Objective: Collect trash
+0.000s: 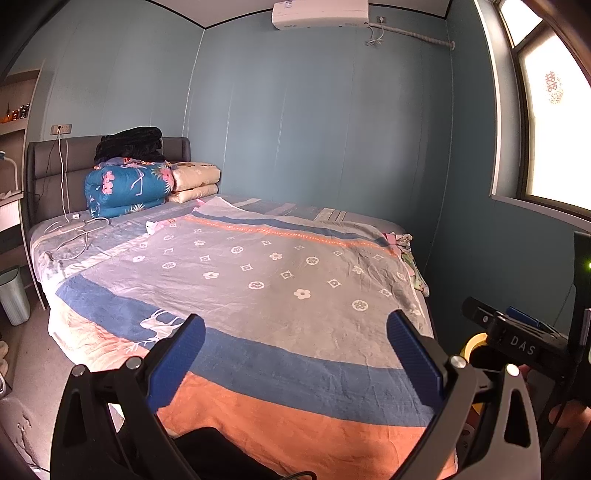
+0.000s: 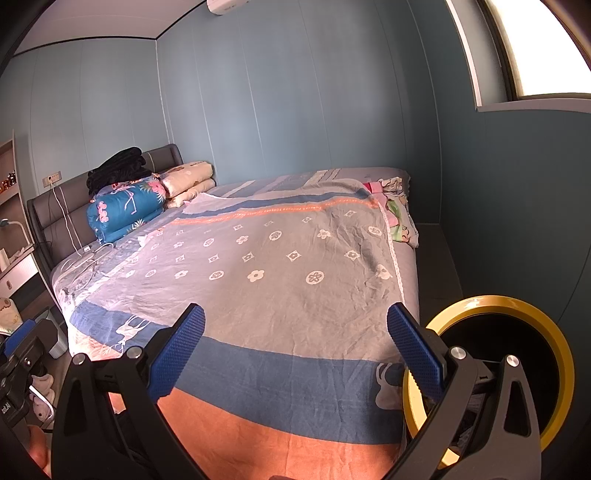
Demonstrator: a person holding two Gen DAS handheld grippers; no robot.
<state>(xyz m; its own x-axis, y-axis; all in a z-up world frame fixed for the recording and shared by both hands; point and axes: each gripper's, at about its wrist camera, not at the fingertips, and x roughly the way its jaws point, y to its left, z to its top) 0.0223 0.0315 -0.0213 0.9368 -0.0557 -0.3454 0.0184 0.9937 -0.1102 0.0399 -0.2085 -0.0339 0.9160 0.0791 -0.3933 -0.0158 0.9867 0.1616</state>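
Both grippers hovered over the bed's foot edge.
Left gripper [image 1: 295,354] and right gripper [image 2: 295,350] had jaws apart, empty; a yellow-rimmed bin [image 2: 554,354] stood beside the bed [image 2: 295,258].

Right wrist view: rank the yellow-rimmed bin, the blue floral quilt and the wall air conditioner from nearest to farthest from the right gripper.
1. Yellow-rimmed bin: lower right, just beside the right gripper, behind its right finger.
2. Blue floral quilt: folded at the head of the bed, far left.
3. Air conditioner: high on the far wall, at the top edge.
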